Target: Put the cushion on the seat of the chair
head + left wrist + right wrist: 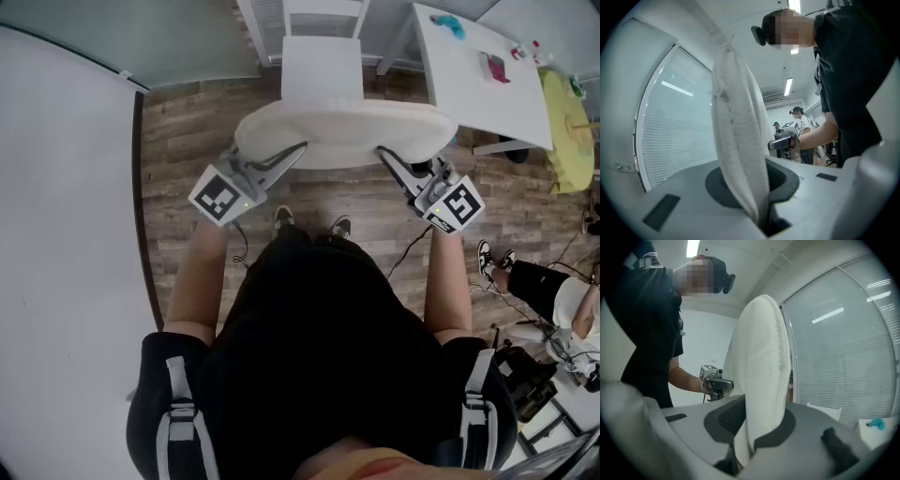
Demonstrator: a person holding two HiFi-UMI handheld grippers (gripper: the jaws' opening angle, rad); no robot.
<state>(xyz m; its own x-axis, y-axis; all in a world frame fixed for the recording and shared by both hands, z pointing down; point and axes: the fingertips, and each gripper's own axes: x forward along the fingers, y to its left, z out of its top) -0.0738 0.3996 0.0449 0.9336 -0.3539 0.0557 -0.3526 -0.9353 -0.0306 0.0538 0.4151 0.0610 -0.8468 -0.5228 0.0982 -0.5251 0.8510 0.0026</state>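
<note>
A white cushion (345, 131) hangs flat in the air between both grippers, in front of the white chair (322, 66). My left gripper (298, 150) is shut on the cushion's left edge, and the cushion (740, 154) fills the gap between its jaws in the left gripper view. My right gripper (384, 155) is shut on the right edge; the cushion (761, 394) stands up from its jaws in the right gripper view. The chair's seat is bare and lies just beyond the cushion, its front hidden by it.
A white table (478, 66) with small colourful items stands right of the chair. A large white surface (66, 206) fills the left. Wooden floor (187, 141) lies below. Another person (553, 300) sits at the right edge, and a yellow-green object (567, 131) lies beyond the table.
</note>
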